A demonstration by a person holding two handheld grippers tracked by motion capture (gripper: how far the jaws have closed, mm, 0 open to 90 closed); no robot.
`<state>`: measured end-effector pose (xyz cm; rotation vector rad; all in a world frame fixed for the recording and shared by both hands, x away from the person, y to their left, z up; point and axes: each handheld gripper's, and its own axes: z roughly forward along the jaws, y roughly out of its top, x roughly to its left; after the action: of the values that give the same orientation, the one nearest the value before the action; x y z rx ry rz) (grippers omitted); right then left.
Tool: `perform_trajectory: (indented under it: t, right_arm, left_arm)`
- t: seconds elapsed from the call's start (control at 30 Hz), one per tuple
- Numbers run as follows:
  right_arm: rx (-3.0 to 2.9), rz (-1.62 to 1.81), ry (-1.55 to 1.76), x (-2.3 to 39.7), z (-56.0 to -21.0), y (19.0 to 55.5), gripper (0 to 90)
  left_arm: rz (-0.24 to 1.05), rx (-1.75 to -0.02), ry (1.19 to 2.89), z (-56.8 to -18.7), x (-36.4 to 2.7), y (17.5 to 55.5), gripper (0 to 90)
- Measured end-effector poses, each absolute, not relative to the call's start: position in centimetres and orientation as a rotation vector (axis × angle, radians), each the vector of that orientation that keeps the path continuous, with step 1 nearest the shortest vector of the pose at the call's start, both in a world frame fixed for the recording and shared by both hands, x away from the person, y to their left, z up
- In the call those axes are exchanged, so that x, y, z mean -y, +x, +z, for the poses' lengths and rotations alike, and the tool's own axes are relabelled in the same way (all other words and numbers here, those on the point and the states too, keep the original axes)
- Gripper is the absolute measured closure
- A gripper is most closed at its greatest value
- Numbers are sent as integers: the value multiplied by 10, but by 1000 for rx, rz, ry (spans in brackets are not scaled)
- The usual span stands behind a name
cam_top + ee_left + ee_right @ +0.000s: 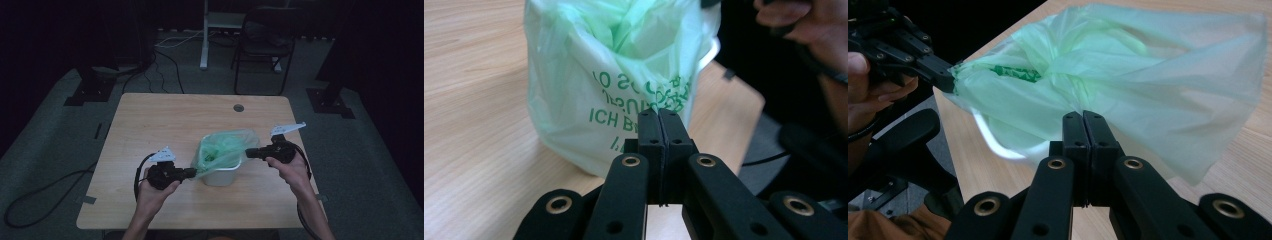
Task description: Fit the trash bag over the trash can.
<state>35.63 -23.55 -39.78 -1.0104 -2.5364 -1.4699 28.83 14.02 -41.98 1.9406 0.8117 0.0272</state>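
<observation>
High view: the bin stands just right of the table's centre, a green bag draped in it. The left gripper pinches the bag's edge at 8 o'clock, the right gripper at 3 o'clock, both forearms level.

Left gripper view: jaws shut on bag film.

Right gripper view: jaws shut on the rim; the left gripper grips at 10 o'clock.

The step looks like spreading the bag's mouth; next, pull the edges apart and down over the bin's rim.
</observation>
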Motion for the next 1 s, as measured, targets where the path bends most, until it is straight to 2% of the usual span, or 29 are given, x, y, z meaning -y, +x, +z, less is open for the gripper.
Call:
perform_trajectory:
  t: [0.47,0.77,0.83,1.0]
  right_arm:
    - [2545,-1452,-1011,246,-394,340,900]
    - [2570,-1352,-1028,245,-412,338,896]
    - [2577,-1333,-1024,244,-414,338,871]
    - [2568,-1412,-998,248,-403,337,764]
  left_arm:
    - [4,-837,1888,-418,-157,287,900]
    - [-34,-866,1979,-441,-141,289,900]
    - [-42,-865,1986,-443,-140,290,895]
    - [6,-848,1970,-435,-139,290,709]
